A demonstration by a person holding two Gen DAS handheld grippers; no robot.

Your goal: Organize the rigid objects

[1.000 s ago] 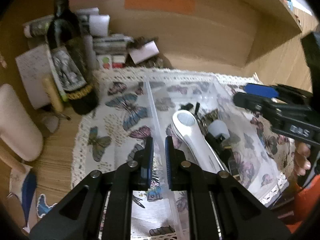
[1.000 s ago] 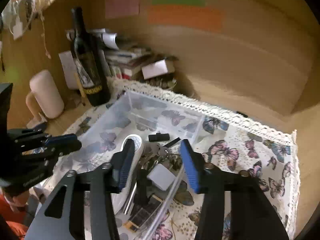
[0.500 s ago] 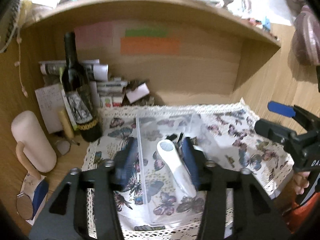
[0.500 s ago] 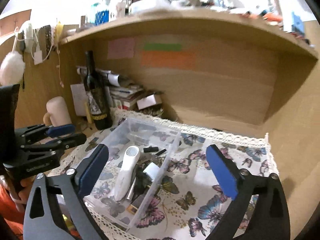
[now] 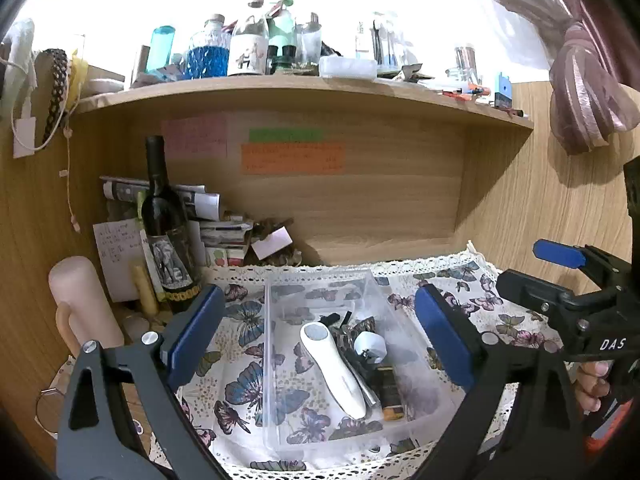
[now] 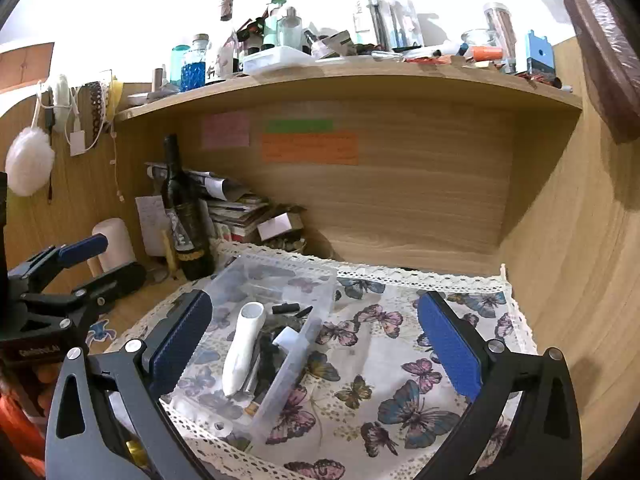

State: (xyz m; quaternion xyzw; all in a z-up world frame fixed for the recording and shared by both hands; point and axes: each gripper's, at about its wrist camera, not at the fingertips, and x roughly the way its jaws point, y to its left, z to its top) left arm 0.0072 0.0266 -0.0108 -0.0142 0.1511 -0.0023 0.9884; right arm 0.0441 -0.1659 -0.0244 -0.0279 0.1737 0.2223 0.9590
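Note:
A clear plastic box [image 5: 280, 280] with a middle divider sits on a butterfly-print cloth [image 5: 240, 384]. Its right compartment holds a white handheld device [image 5: 332, 364], a small white cap [image 5: 370, 346], keys and dark small items. The left compartment looks bare. My left gripper [image 5: 320, 336] is wide open, held back above the box's front. My right gripper [image 6: 316, 340] is wide open and empty, over the cloth to the right of the box [image 6: 316, 280]. The device [image 6: 242, 348] shows there too. Each gripper shows in the other's view.
A dark wine bottle [image 5: 164, 232] stands left of the box, with stacked papers and boxes [image 5: 224, 232] behind it. A pink cylinder [image 5: 80, 304] stands at far left. A cluttered shelf [image 5: 304, 84] hangs overhead. Wooden walls close in the back and right.
Both grippers have pulled back and up from the box and opened wide. The left one was nearly shut at the divider a second ago.

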